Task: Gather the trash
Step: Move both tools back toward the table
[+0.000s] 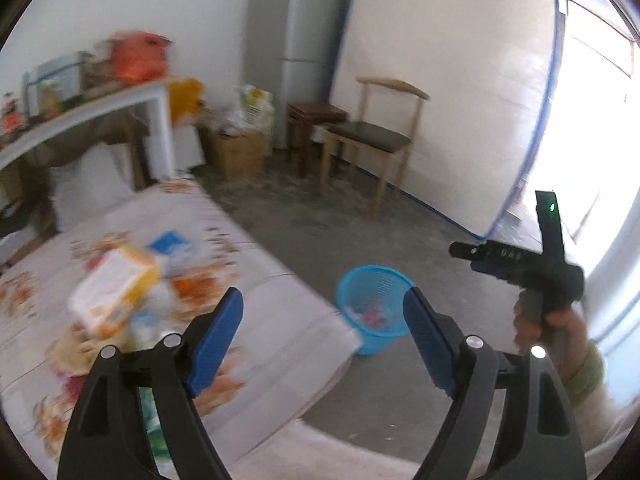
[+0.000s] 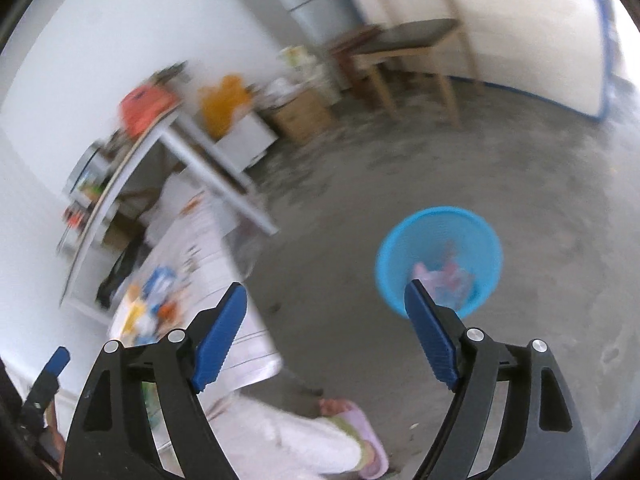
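Note:
A blue plastic waste basket (image 1: 374, 306) stands on the grey floor beside the bed, with pinkish trash inside; it also shows in the right wrist view (image 2: 438, 258). Blurred trash lies on the floral bedsheet: a yellow and white box (image 1: 116, 288), a blue packet (image 1: 170, 242) and other wrappers (image 2: 154, 304). My left gripper (image 1: 324, 340) is open and empty above the bed's edge. My right gripper (image 2: 326, 344) is open and empty above the floor, near the basket. The right gripper's body shows from the side in the left wrist view (image 1: 532, 264), held in a hand.
A wooden chair (image 1: 376, 140), a dark stool (image 1: 312, 120), a fridge (image 1: 296, 40) and a mattress (image 1: 448, 80) leaning on the wall stand at the back. A cluttered white table (image 1: 100, 108) and a cardboard box (image 1: 240, 152) stand left. My slippered foot (image 2: 360, 428) is below.

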